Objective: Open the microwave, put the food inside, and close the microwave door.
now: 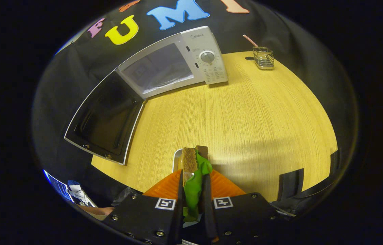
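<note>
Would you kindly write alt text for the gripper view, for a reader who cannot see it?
The gripper holds a sandwich with green filling, its jaws shut on it, above a wooden table. Beyond it, a white microwave stands with its door swung wide open. A small wire holder sits farther back on the table.

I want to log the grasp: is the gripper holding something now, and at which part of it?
Yes. The gripper is shut on the sandwich, both fingers pressing its two flat bread sides, green filling between them.
</note>
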Motion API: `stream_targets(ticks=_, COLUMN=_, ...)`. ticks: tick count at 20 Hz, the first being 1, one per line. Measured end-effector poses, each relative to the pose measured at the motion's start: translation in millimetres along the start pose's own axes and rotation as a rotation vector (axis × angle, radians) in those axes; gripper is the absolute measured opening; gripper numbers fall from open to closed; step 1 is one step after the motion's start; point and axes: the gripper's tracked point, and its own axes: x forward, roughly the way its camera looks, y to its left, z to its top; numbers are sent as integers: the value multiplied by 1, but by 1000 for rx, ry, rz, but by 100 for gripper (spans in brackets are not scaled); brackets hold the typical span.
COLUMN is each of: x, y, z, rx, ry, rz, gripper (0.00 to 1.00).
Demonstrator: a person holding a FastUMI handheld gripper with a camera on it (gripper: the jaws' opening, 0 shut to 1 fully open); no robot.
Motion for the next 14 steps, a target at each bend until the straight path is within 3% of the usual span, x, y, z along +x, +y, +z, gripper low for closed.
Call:
stream_targets(ticks=8, x=-27, y=22, z=22, rx=51, ry=-78, rz=2, gripper=26)
stream_targets(ticks=14, x=-35, y=56, z=61, rx=137, ry=-181, rz=85, gripper=26)
